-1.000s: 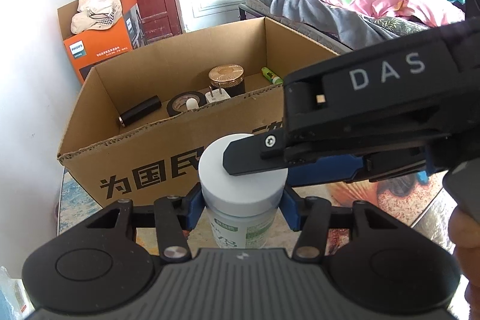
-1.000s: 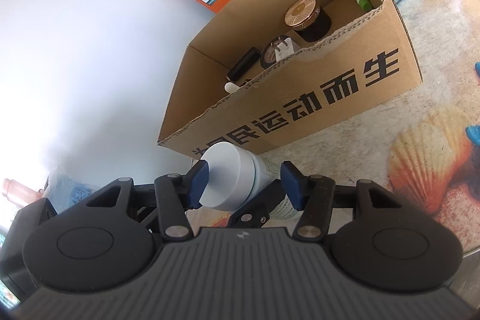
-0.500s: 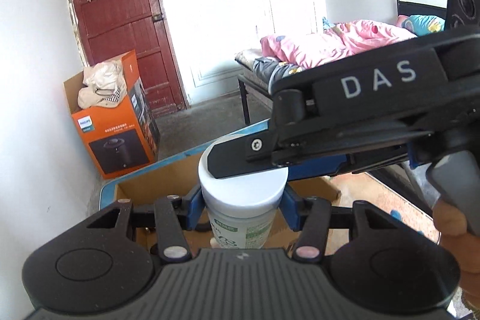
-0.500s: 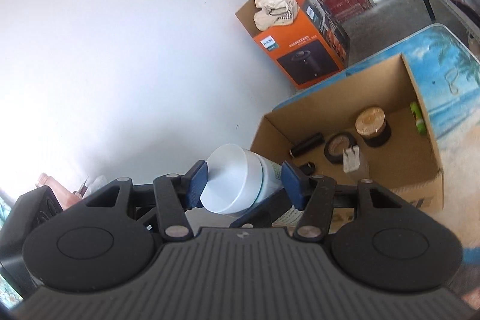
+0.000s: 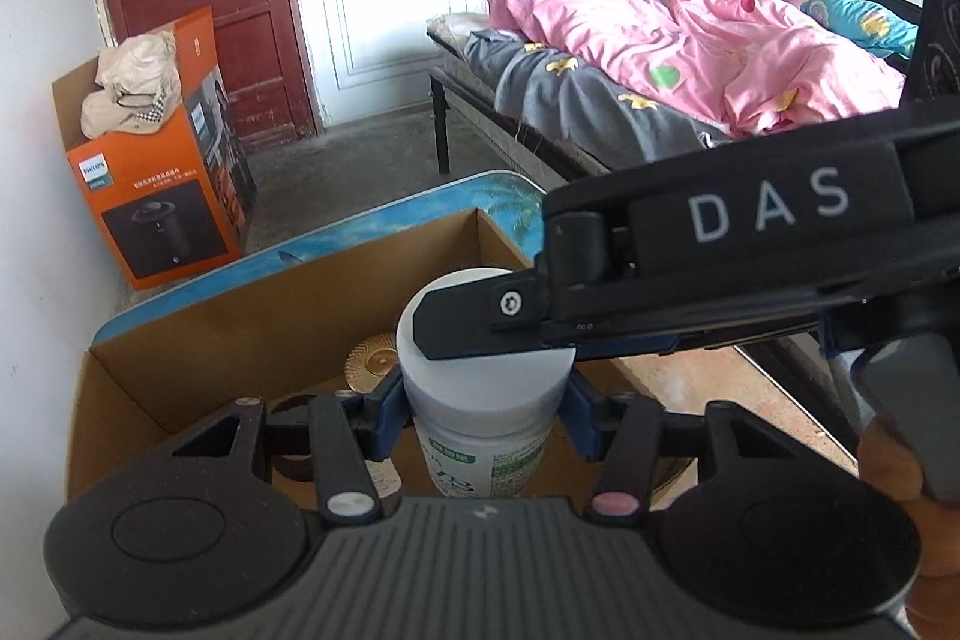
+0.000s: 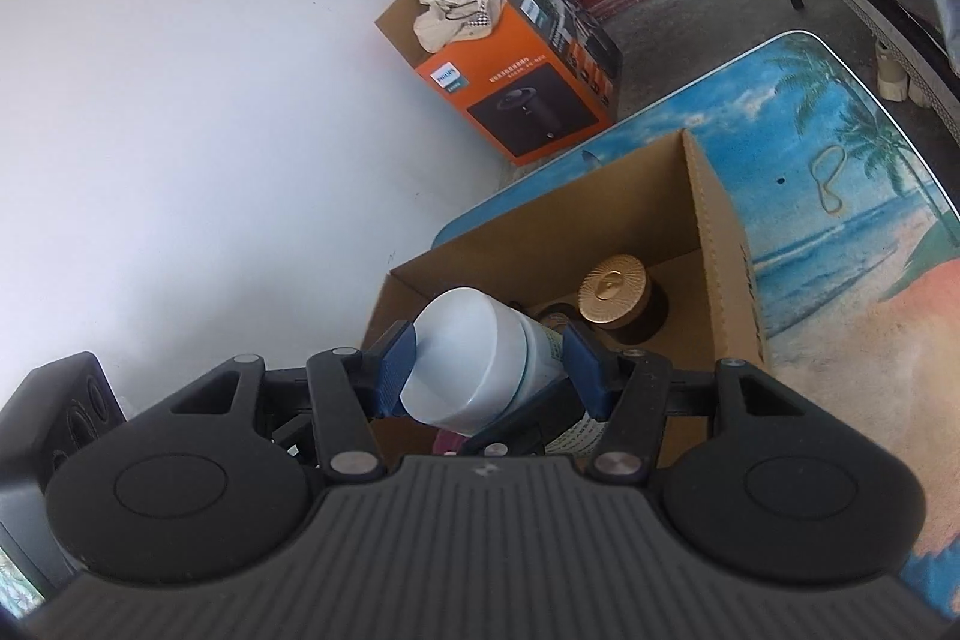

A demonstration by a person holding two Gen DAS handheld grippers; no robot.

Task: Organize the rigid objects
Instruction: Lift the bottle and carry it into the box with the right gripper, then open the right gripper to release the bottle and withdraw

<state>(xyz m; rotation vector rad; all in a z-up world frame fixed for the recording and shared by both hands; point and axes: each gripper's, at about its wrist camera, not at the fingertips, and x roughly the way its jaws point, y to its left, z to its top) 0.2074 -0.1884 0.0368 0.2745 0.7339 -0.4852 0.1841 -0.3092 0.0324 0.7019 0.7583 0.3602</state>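
White-capped bottle (image 5: 486, 388) pinched at the cap by both claws: left gripper (image 5: 483, 400) from behind, right gripper (image 6: 489, 379) crossing over its top. Bottle hangs above the cardboard box (image 6: 714, 244), gold-lidded jar (image 6: 612, 289) just ahead of the pads. To do it well: lower straight into the bare floor short of the jar, keep upright, release both together. Orange carton (image 5: 156, 196) well beyond, bed (image 5: 690, 58) far right.

one white-capped bottle (image 5: 486, 370). two claws: left claw (image 5: 483, 415), right claw (image 6: 489, 370). one cardboard box (image 6: 720, 244) on counter (image 6: 840, 196). one gold-lidded jar (image 6: 612, 289). one orange carton (image 5: 162, 196). one bed (image 5: 690, 58). one rubber band (image 6: 828, 175).
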